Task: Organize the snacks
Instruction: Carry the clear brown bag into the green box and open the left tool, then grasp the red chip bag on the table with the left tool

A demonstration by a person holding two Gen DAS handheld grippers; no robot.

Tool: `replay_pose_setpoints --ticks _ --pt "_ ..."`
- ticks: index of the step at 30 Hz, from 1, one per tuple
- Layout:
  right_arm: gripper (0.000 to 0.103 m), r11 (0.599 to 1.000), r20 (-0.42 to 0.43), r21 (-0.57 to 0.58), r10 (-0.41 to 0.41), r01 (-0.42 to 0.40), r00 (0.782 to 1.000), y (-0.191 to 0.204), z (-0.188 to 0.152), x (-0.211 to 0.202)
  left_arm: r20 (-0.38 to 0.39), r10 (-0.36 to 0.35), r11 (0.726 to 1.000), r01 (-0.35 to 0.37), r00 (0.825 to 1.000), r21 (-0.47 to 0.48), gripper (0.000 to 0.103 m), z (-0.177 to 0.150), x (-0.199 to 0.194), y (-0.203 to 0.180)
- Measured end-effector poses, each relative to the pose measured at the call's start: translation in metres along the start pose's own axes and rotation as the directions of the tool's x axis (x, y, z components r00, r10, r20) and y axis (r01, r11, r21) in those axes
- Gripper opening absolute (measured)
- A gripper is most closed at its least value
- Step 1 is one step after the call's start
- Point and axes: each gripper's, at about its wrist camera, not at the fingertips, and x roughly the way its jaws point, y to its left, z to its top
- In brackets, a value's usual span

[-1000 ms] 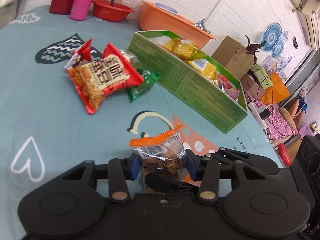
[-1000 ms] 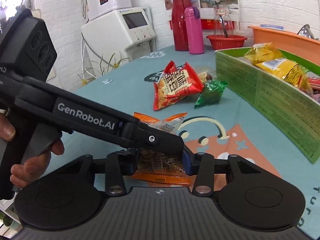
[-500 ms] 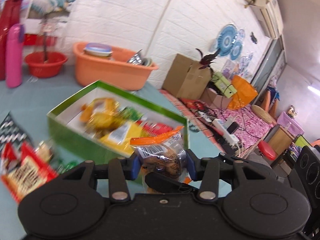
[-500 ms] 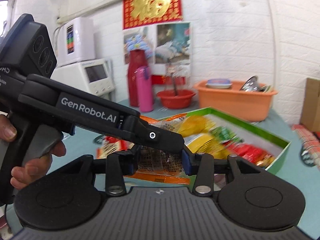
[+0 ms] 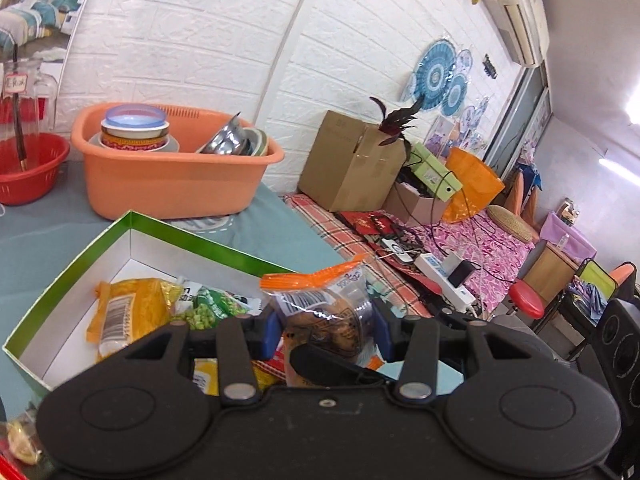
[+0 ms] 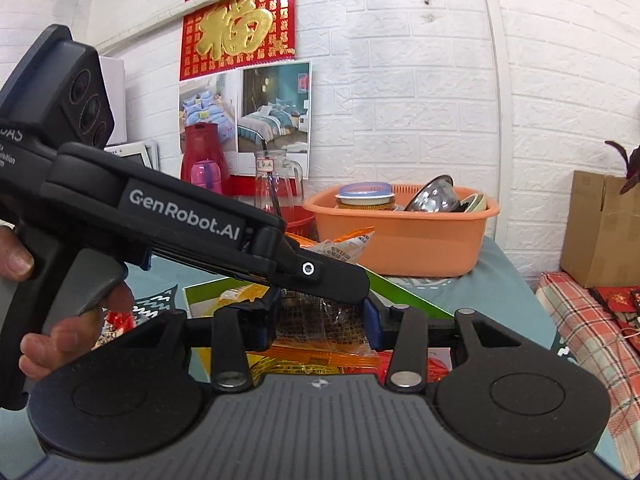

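Observation:
Both grippers are shut on one clear snack packet with orange sealed ends, held in the air above the green snack box. My left gripper grips it from one side. My right gripper grips the same packet from the other side, with the left gripper's body crossing in front. The box holds a yellow packet, a green pea packet and other snacks.
An orange basin of bowls stands behind the box, a red basket to its left. Loose snacks lie on the teal tablecloth at lower left. Beyond the table's right edge are cardboard boxes and clutter.
Both grippers have lifted the orange-ended packet off the tablecloth and carried it over the green box. The views now look down into the box and at the back wall.

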Motion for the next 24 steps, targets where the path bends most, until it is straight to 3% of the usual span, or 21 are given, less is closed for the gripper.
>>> replay_pose_setpoints --ticks 4,5,7,8,17,24 --pt "0.073 1.000 -0.013 0.003 0.018 -0.018 1.000 -0.002 -0.002 0.022 0.001 0.047 0.999 -0.047 0.999 -0.019 0.087 0.003 0.010 0.018" --pt "0.074 1.000 -0.019 -0.008 0.019 -0.019 1.000 -0.002 -0.003 0.029 0.002 0.080 0.997 -0.080 0.997 -0.020 0.101 0.003 0.012 0.021" --pt "0.089 0.999 -0.048 -0.035 -0.019 0.017 0.999 -0.001 -0.007 0.041 0.005 0.151 0.988 -0.151 0.989 -0.017 0.103 0.000 0.013 0.026" --pt "0.103 0.998 -0.066 -0.042 -0.050 0.047 0.997 -0.001 -0.010 0.045 0.007 0.172 0.985 -0.172 0.985 -0.017 0.103 -0.002 0.013 0.029" --pt "0.103 0.996 -0.076 -0.007 -0.084 0.084 0.994 -0.005 -0.019 0.020 -0.016 0.159 0.986 -0.160 0.987 -0.039 0.103 -0.008 -0.007 0.031" --pt "0.103 0.999 0.018 0.027 -0.027 0.026 0.999 0.018 -0.007 -0.027 0.013 0.169 0.984 -0.168 0.985 -0.066 0.103 -0.019 -0.074 0.022"
